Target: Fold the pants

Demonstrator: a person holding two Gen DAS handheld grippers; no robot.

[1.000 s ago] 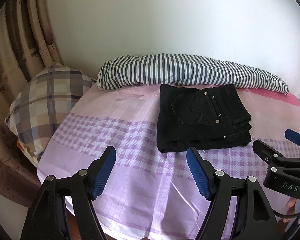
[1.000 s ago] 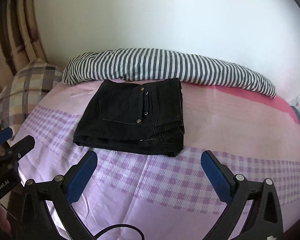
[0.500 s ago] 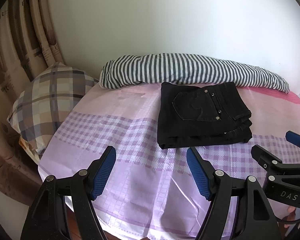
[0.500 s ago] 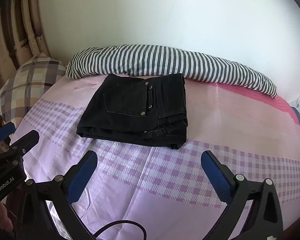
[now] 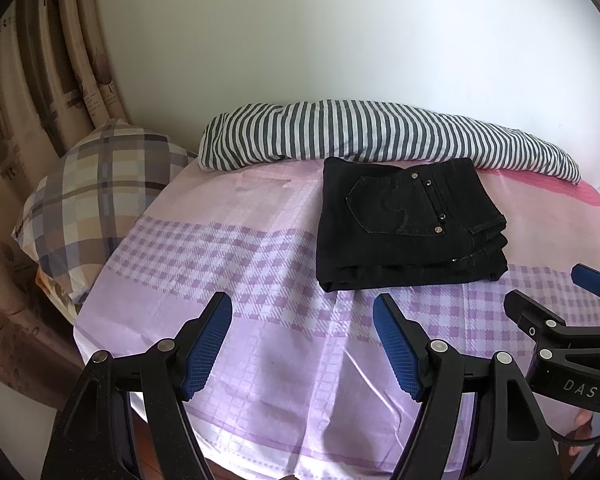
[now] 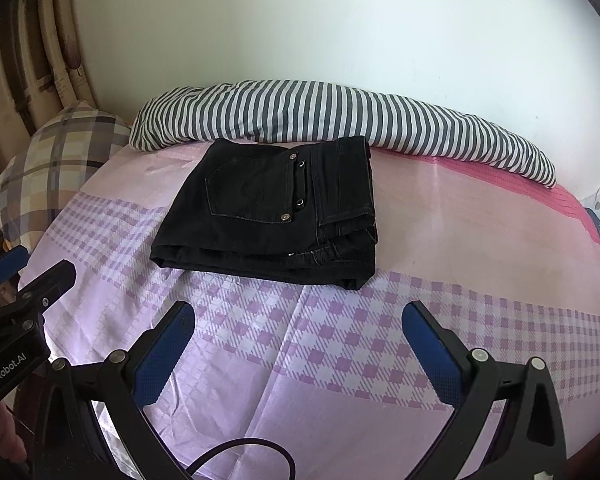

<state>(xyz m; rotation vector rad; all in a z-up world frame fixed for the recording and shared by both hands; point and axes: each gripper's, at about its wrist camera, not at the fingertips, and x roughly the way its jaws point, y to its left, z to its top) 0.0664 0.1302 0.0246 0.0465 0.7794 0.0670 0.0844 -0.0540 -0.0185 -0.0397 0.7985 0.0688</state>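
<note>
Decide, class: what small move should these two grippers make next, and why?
Probably pull both back from the bed. The black jeans already lie folded in a compact stack on the checked sheet, and both the left gripper and right gripper are open and empty, touching nothing.

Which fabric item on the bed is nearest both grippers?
The folded black jeans, lying just beyond both grippers; the striped bolster sits behind by the wall, the plaid pillow off left.

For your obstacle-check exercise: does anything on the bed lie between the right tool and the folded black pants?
Nothing visible does. Only bare checked bedsheet lies between the open right tool and the near edge of the folded black pants. The striped bolster sits behind the pants, and the plaid pillow lies off to the left.
</note>
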